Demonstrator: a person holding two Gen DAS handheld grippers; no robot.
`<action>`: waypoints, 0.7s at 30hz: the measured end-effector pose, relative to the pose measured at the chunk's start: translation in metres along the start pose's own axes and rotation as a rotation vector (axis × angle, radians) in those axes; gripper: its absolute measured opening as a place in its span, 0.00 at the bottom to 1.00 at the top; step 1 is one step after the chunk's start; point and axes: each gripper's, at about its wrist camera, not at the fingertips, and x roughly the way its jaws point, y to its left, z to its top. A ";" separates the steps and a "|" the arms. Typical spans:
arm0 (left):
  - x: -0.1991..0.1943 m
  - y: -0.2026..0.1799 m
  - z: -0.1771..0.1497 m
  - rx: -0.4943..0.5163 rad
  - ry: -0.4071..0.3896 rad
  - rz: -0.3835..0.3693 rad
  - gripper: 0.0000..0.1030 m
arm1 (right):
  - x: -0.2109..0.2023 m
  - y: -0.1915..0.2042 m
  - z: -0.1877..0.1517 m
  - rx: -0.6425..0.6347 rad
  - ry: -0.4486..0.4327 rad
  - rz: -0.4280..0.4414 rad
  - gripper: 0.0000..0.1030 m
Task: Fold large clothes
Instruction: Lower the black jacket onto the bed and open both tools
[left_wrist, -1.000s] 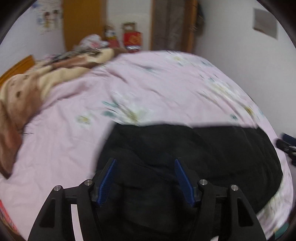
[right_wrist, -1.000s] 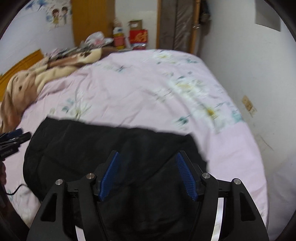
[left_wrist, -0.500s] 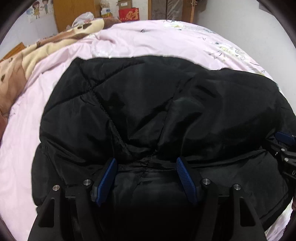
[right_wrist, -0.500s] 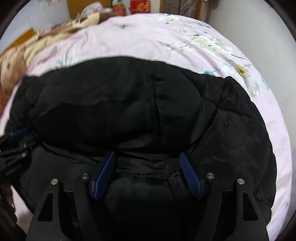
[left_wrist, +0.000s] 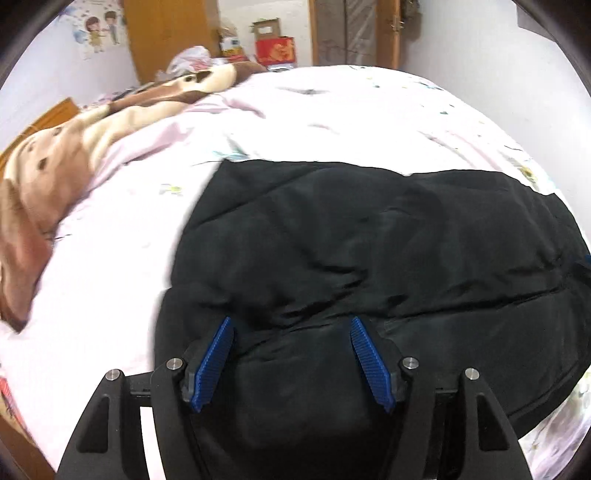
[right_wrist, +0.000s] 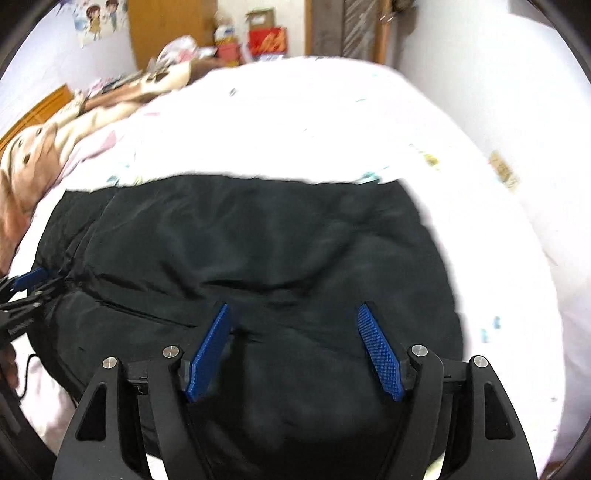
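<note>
left wrist view: the black padded jacket (left_wrist: 369, 240) lies spread on the pink floral bedspread (left_wrist: 332, 110), and a bulge of its near edge sits between the blue pads of the left gripper (left_wrist: 291, 325), whose jaws are spread; whether the pads press the cloth is unclear. in the right wrist view the right gripper (right_wrist: 293, 314) stands spread over the same near edge, its jaws having just widened, with cloth between them. the red box (left_wrist: 275, 51) beyond the bed bears print too blurred to read. the jacket is dark, quilted, wrinkled and puffy.
</note>
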 end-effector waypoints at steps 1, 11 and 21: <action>0.003 0.003 -0.004 0.001 0.016 0.003 0.65 | -0.002 -0.008 -0.002 0.010 -0.004 -0.014 0.69; 0.049 -0.001 -0.024 0.047 0.054 0.035 0.66 | 0.058 -0.027 -0.034 -0.001 0.119 -0.072 0.69; 0.064 0.021 -0.022 0.018 0.048 0.008 0.66 | 0.087 -0.023 -0.036 -0.024 0.158 -0.056 0.70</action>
